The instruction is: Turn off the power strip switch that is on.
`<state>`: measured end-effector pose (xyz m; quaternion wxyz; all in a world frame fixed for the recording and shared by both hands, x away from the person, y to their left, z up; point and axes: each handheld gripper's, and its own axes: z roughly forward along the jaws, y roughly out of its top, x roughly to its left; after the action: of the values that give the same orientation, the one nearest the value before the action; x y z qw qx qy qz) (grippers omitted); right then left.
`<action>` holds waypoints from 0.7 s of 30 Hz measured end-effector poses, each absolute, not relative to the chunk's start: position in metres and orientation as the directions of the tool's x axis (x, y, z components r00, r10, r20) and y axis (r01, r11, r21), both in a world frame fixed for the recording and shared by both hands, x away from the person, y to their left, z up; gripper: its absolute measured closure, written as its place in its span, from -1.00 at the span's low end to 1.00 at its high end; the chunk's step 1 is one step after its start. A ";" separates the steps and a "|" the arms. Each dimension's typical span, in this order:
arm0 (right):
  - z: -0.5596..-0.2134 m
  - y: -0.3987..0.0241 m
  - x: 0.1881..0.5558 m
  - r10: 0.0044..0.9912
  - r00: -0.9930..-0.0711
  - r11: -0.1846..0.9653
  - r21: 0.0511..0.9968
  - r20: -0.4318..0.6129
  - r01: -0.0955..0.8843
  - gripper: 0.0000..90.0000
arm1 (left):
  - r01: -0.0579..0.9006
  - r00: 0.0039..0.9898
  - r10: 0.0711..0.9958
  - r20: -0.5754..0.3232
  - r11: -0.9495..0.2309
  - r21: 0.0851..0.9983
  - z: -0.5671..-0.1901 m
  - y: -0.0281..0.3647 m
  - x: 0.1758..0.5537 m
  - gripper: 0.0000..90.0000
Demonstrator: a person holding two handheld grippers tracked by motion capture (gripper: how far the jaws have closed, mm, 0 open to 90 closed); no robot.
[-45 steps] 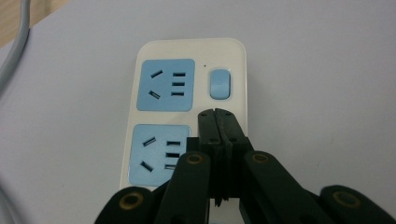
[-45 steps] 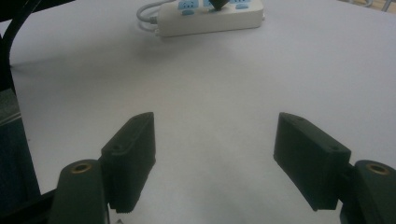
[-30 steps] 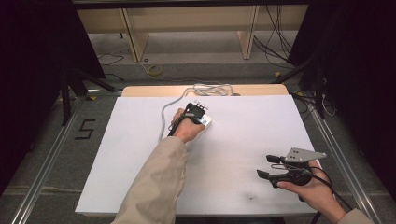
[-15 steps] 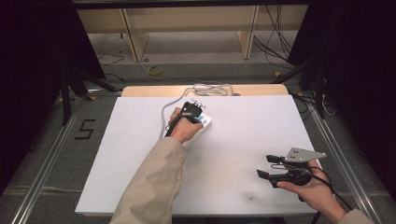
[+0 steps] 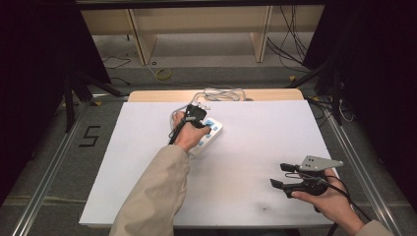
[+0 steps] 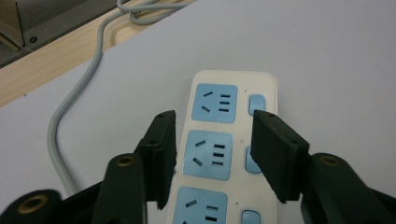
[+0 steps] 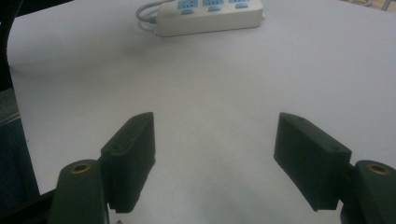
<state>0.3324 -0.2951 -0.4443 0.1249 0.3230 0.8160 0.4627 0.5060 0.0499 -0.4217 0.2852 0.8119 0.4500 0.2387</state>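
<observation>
We see the power strip (image 5: 209, 132) lying flat on the white sheet (image 5: 255, 147), near the sheet's far edge and left of its middle, its grey cord (image 6: 70, 107) curling off toward the wooden table edge (image 5: 147, 96) beyond the sheet. The left gripper (image 6: 212, 144) hangs right over the power strip; its jaws have just been opening and now stand partly apart, one on each side of the blue middle socket (image 6: 208, 155), with the pads not pressing the strip's sides. The right gripper (image 5: 280, 175) is well apart from the power strip, near the sheet's front right corner, with its jaws spread wide over bare sheet, holding nothing.
</observation>
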 end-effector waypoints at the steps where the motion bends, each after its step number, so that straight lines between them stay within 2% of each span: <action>1: -0.444 -0.295 0.332 0.642 -0.761 0.365 0.836 0.094 0.410 -0.34 | 0.596 0.483 0.866 0.131 -0.435 0.675 -0.422 0.051 0.505 -0.09; 13: -0.444 -0.295 0.333 0.642 -0.761 0.366 0.834 0.095 0.413 -0.34 | 0.609 0.499 0.863 0.079 -0.414 0.677 -0.422 0.062 0.496 -0.26; 21: -0.444 -0.295 0.333 0.642 -0.761 0.363 0.836 0.095 0.411 -0.35 | 0.578 0.533 0.842 0.077 -0.430 0.693 -0.416 0.069 0.486 -0.32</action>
<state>0.3326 -0.2955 -0.4443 0.1246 0.3226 0.8161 0.4630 0.4862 0.0692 -0.4162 0.3110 0.8185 0.4339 0.2122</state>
